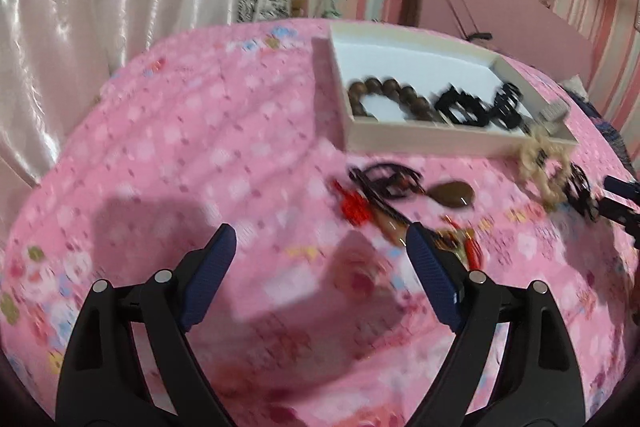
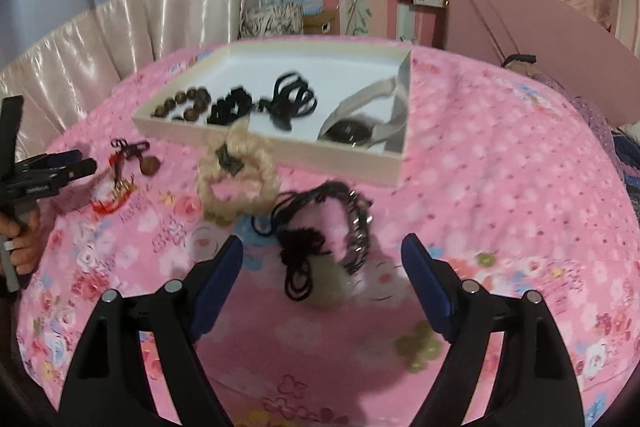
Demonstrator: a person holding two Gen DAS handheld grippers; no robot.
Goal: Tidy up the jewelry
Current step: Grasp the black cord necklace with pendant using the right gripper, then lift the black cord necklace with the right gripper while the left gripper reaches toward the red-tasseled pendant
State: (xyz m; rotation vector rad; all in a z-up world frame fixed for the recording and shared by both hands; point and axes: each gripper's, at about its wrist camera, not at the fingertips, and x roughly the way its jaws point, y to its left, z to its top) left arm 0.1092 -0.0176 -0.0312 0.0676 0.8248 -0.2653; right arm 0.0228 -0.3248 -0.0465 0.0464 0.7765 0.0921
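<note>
**Both Grippers Spread Above Scattered Jewelry**

While both views were smeared by motion blur, the layout could be read well enough. The left gripper (image 1: 320, 239) tilted downward over the pink floral bedspread (image 1: 180, 147), its blue-padded fingers (image 1: 218, 259) spread wide with only cloth between them. Just past its right finger lay a tangle of red cord and a brown pendant (image 1: 454, 194), with a black clip (image 1: 384, 179) beside them. From the right wrist view, a person's hand (image 2: 22, 239) gripped the left tool's handle at the frame's left edge.

The right gripper (image 2: 322, 247) also pointed down at a slant, fingers (image 2: 424, 267) held wide apart and pinching nothing. A black cord necklace with a dark tassel (image 2: 316, 227) lay on the bedspread between and just ahead of the fingertips; whether either pad touched it could not be told. A cream braided ring (image 2: 236, 179) lay near it, its far edge against the front wall of the shallow white box (image 2: 280, 155).

Inside the box sat a brown bead bracelet (image 2: 184, 105) at the left, black hair clips (image 2: 288, 103) in the middle, and a watch with a grey strap (image 2: 360, 131) at the right.
</note>
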